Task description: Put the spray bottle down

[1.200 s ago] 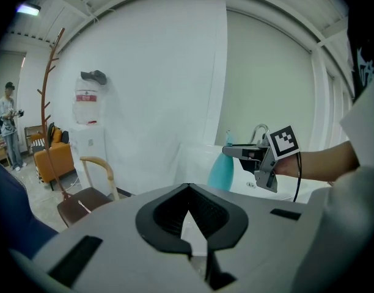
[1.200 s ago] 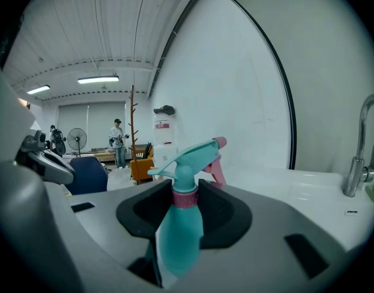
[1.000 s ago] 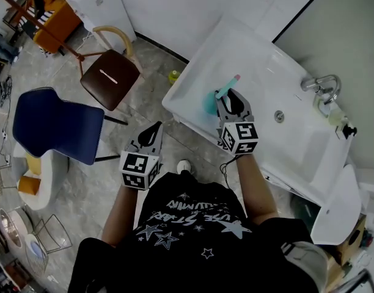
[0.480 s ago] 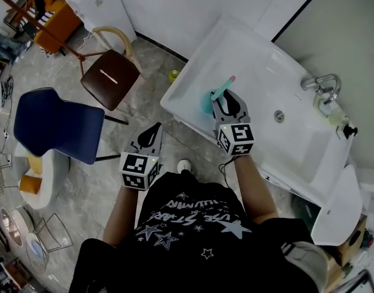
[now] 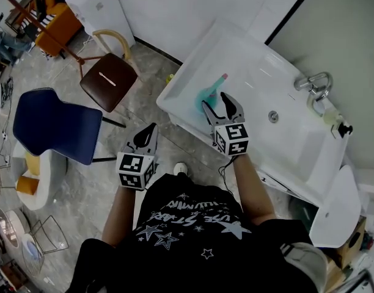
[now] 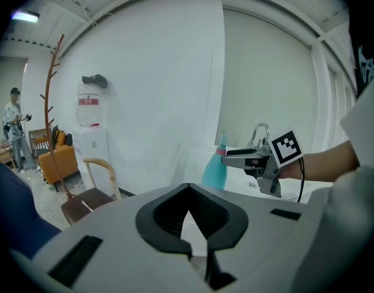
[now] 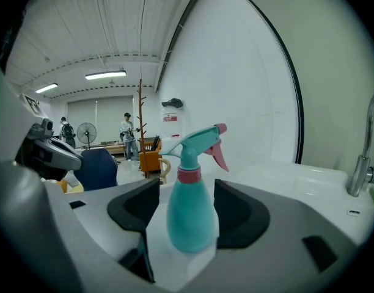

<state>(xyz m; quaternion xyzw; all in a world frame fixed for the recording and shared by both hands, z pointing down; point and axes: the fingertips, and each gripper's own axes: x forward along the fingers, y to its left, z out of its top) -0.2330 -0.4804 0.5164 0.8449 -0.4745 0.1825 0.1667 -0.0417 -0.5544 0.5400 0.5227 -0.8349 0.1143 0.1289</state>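
**Clerk:** Item one, the task's thing?

**Checker:** Spray bottle [image 7: 190, 207], one. Teal body, pink collar and pink trigger, nozzle to the right in the right gripper view. It stood upright on the flat white top of the washbasin [image 5: 254, 72], near the corner closest to the floor.

**Clerk:** Item two, right gripper [image 5: 214, 100]. Condition?

**Checker:** The jaws were spread wide. The bottle stood between the two black pads, with a clear gap at the left pad. Contact at the right pad could not be judged. The bottle's base rested on the basin top, so the jaws were not clamped on it.

**Clerk:** Item three, left gripper [image 5: 151, 130]?

**Checker:** The jaws were closed tip to tip with nothing between them. It was held over the grey floor [image 5: 138, 112], well apart from the basin and beside the person's black star-printed shirt [image 5: 193, 224].

**Clerk:** Fixtures?

**Checker:** Chrome tap [image 5: 314, 83], one, at the far side of the basin; drain [image 5: 273, 116], one, in the bowl.

**Clerk:** Furniture?

**Checker:** Brown chair [image 5: 109, 82] with pale wooden back, one. Blue chair [image 5: 51, 124], one, near it. Orange armchair [image 5: 55, 17], one, at the far wall. Wooden coat stand [image 6: 50, 102], one, and water dispenser [image 6: 89, 112], one, logged from the left gripper view.

**Clerk:** Anyone else present?

**Checker:** One person [image 6: 14, 127], standing far off at the left of that same view.
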